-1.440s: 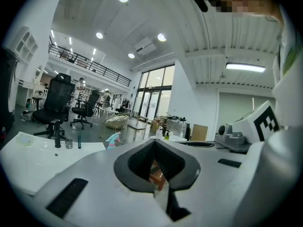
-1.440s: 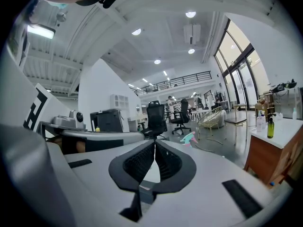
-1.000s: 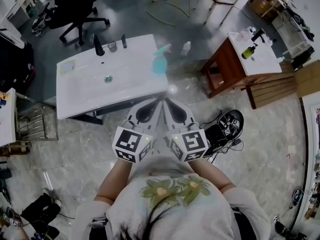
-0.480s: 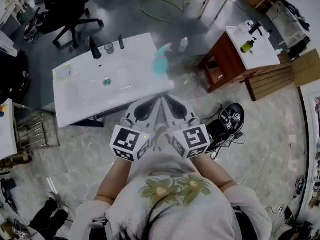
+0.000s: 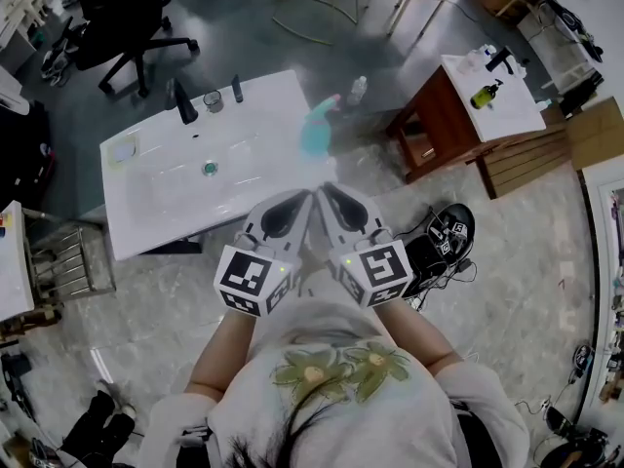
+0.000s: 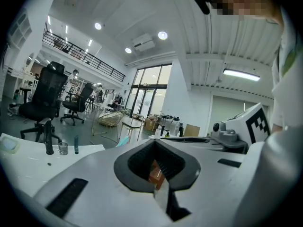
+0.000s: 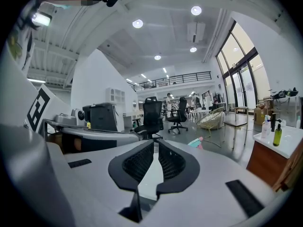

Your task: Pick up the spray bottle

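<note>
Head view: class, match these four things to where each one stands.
1 spray bottle
2 faucet
3 green bottle
4 office chair

A on the white top of the side table
B beyond the far left corner of the sink
C at the sink's right edge
D on the sink's far rim

Pairs: 1-C, 2-D, 3-A, 4-B

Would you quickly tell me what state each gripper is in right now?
Left gripper: closed, holding nothing.
Right gripper: closed, holding nothing.
</note>
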{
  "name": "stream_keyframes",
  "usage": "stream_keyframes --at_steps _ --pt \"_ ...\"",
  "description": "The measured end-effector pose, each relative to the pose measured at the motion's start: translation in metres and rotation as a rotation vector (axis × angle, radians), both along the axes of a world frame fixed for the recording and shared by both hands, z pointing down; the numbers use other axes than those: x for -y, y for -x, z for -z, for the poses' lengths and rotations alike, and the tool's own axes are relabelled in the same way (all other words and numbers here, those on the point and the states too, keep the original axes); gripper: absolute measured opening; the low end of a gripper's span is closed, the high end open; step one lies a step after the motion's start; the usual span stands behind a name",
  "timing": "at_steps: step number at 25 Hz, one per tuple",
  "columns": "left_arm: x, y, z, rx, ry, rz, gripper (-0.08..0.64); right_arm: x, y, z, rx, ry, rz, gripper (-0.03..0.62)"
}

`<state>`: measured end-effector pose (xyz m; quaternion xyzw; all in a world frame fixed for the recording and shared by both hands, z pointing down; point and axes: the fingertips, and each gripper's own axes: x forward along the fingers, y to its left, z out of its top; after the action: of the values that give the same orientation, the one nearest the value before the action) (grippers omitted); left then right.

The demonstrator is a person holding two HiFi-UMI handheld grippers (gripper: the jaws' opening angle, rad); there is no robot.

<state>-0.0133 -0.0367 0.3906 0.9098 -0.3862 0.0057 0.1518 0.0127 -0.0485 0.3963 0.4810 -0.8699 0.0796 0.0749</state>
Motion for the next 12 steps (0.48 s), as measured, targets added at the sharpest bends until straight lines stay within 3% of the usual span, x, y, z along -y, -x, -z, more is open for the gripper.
stream_keyframes --at_steps 12 --pt "0.025 -0.004 -0.007 -0.025 0.022 0.014 0.008 0.03 -0.015 -0.006 -0.013 0.013 0.004 0.026"
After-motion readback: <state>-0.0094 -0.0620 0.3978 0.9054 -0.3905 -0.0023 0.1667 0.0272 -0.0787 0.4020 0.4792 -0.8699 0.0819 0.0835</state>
